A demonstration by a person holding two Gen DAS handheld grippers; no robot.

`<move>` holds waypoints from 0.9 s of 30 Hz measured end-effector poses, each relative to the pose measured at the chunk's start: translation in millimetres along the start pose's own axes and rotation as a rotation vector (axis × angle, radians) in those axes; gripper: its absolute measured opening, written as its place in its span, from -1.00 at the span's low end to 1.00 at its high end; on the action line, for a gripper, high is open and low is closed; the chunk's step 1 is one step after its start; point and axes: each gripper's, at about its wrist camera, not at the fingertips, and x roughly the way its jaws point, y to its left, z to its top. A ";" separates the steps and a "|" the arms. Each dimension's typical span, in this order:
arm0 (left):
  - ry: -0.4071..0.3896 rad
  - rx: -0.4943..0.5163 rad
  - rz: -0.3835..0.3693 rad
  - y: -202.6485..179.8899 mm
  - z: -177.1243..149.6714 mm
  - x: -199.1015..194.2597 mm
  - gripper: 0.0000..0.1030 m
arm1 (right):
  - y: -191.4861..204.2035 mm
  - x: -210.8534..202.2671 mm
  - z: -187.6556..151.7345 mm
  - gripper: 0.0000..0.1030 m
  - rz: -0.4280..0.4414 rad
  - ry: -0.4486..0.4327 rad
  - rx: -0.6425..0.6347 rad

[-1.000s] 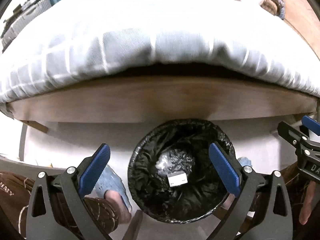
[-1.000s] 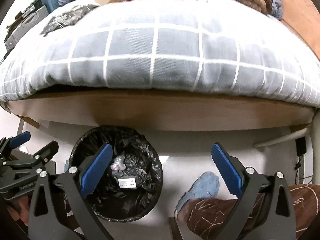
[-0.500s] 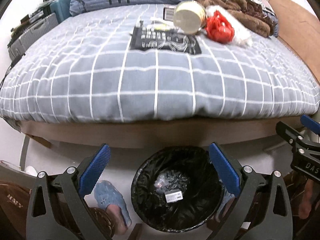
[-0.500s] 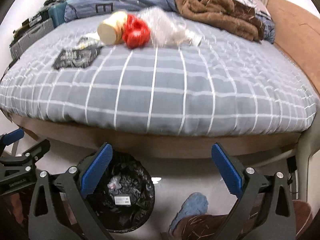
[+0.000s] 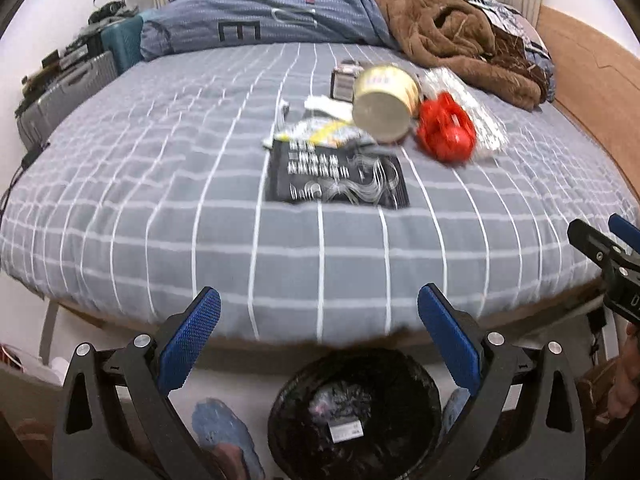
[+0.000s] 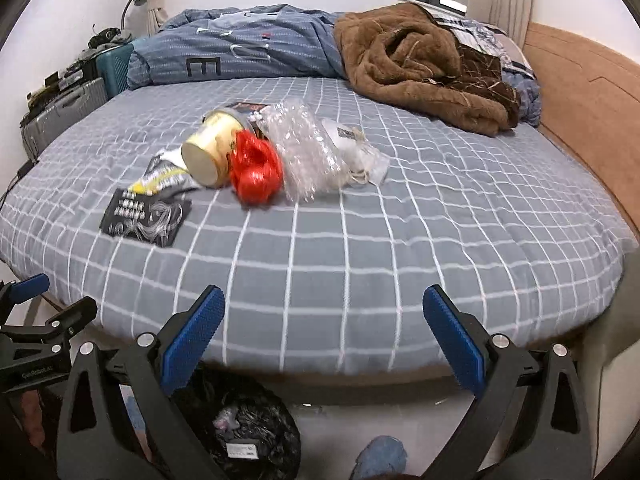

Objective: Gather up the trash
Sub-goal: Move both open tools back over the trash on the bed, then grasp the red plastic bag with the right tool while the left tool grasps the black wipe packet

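Left wrist view: both the left hand-held gripper [image 5: 319, 312] and right hand-held gripper [image 6: 324, 312] gape, released; trash [image 5: 384, 120] lies on the bed [image 5: 160, 160] ahead, bin [image 5: 356, 412] below.

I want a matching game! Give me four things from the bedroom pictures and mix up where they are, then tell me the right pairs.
Things:
1. red plastic bag
2. black-lined trash bin
3. brown fuzzy blanket
4. black printed packet

Places:
A. on the floor below the bed's edge
B. heaped at the far side of the bed
C. lying flat, nearest the bed's front edge among the litter
D. between the round tub and the crumpled clear plastic

Pairs: 1-D, 2-A, 3-B, 4-C
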 end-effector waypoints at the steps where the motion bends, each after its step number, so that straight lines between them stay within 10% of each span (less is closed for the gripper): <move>1: -0.003 -0.001 0.003 1.0 5.3 2.6 0.89 | 0.6 3.4 5.0 0.85 0.012 -0.001 0.005; 27: 0.073 -0.018 -0.042 4.5 77.3 94.4 0.86 | 39.8 112.8 93.1 0.73 0.103 0.017 -0.060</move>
